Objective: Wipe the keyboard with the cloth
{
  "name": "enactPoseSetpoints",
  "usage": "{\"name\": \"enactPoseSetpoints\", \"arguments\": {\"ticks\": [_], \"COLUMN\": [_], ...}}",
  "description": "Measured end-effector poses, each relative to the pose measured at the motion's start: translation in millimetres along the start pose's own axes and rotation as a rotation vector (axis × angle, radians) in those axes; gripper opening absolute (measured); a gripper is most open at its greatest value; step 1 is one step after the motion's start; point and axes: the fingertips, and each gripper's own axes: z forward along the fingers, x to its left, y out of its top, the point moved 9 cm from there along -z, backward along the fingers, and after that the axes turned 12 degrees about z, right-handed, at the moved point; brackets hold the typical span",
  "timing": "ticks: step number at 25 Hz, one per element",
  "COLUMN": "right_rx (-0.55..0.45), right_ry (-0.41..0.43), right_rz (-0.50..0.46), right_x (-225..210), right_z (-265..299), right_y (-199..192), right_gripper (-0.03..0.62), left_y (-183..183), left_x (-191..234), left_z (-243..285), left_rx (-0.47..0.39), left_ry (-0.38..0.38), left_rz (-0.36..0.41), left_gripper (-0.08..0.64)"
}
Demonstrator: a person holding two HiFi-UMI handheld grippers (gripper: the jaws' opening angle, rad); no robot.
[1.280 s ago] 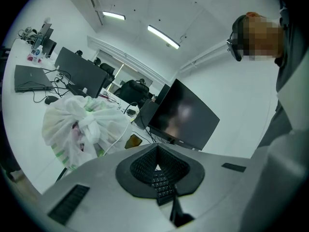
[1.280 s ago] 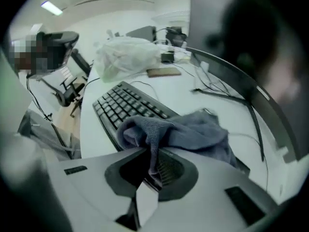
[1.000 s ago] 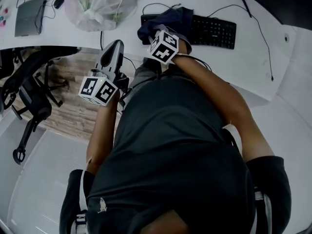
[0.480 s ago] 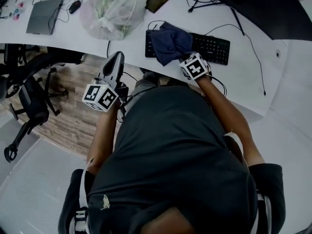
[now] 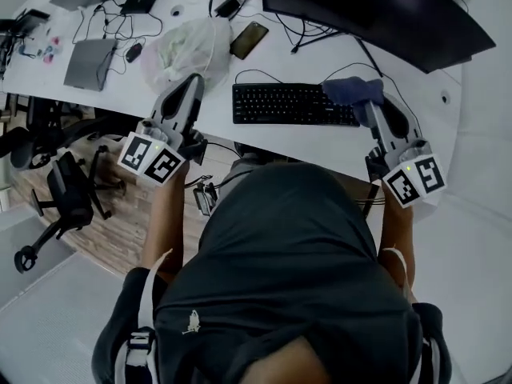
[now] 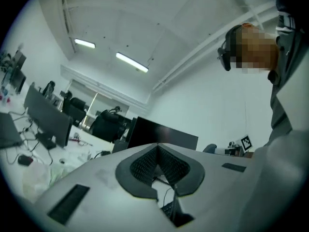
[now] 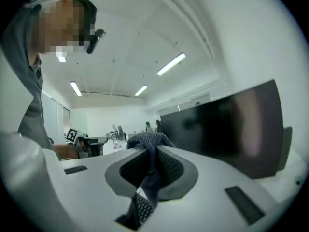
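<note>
the right gripper (image 5: 370,109) is clenched on the cloth (image 5: 353,90), a dark blue bunch lying over the right end of the keyboard (image 5: 288,104) on the white bench (image 5: 336,144). in the right gripper view the cloth hangs pinched between the jaws. the left gripper (image 5: 193,82) is closed on nothing, over the bench edge left of the keyboard, near a plastic bag (image 5: 188,46).
</note>
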Motion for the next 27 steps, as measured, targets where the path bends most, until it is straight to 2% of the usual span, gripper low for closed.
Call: {"name": "enactPoseSetpoints", "arguments": {"ticks": [2,4,8,12,18,27], "right_rx": [-0.084,-0.12,-0.148,-0.138,-0.102,-0.03], "right_ry": [-0.03,-0.075,-0.082,-0.052,-0.037,-0.085], "right_rz": [-0.074,-0.131,-0.1,-0.087,-0.09,-0.148], "right_x": [4,2,-7,-16,-14,43], "right_z": [-24,-40,-59,-67,-52,-7], "right_y": [24,34,32,27,20,18], "right_gripper": [0.032,0.032,0.031,0.031,0.031,0.031], "left_y": [29,48,65,65,61,62], "left_x": [-12,-22,-32,-37,-38,18], "left_z": [7,8,-5,-19,-28,-54], "left_rx": [-0.042,-0.071,-0.07,-0.036,0.01,-0.007], "left_ry": [-0.03,-0.035,0.007,0.064,0.06,0.016], "left_rz": [0.072,0.126,0.218,0.244,0.349,0.343], "left_gripper": [0.005,0.005,0.005,0.005,0.005,0.005]}}
